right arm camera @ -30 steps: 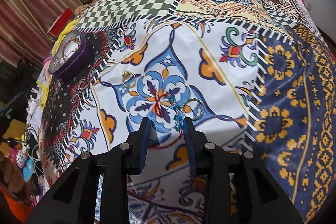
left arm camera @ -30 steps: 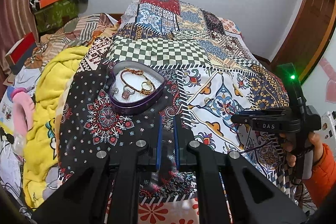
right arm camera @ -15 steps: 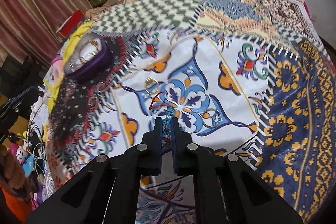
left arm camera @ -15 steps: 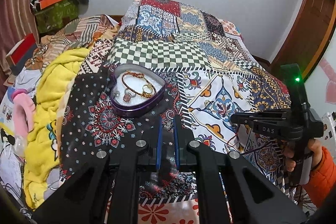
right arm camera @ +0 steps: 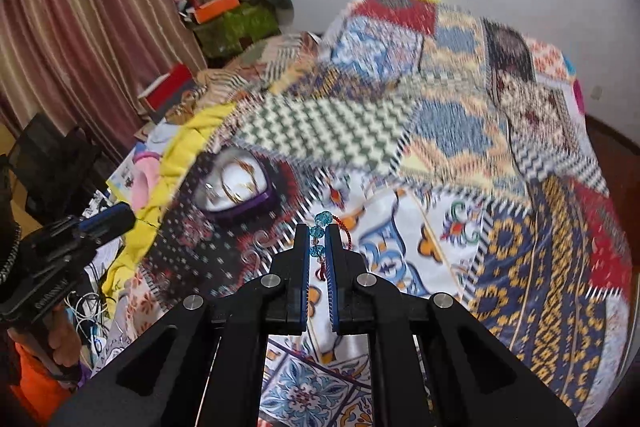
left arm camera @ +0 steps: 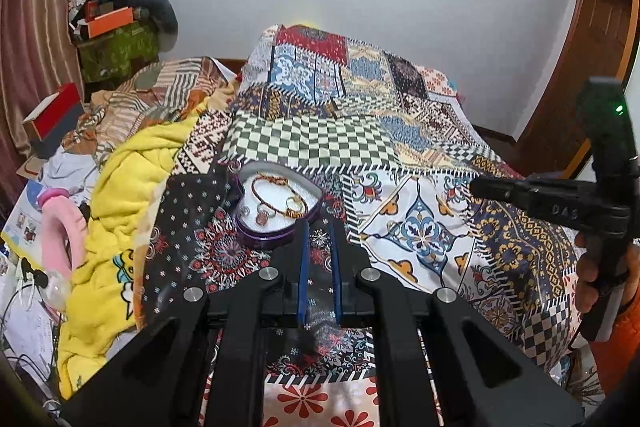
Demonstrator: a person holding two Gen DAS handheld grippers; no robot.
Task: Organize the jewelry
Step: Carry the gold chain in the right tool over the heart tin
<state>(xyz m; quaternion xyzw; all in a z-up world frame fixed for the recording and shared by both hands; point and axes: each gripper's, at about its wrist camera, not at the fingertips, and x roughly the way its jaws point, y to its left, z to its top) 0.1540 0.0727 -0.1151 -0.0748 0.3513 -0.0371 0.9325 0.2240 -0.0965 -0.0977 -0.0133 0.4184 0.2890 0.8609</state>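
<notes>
The right gripper (right arm camera: 318, 239) pinches a bracelet (right arm camera: 319, 231) of blue beads on red cord. The left gripper (left arm camera: 319, 239) is nearly closed, empty, with the heart-shaped box (left arm camera: 276, 209) at 11 o'clock.

Closed right gripper (right arm camera: 318, 235) on blue bead bracelet (right arm camera: 319, 231) and lifted it clear of patchwork bedspread (right arm camera: 460, 187), now held above the cloth just right of heart-shaped jewelry box (right arm camera: 236, 187). Drawn left gripper (left arm camera: 319, 233) closer to that box (left arm camera: 276, 205), tips just beside its near rim.
</notes>
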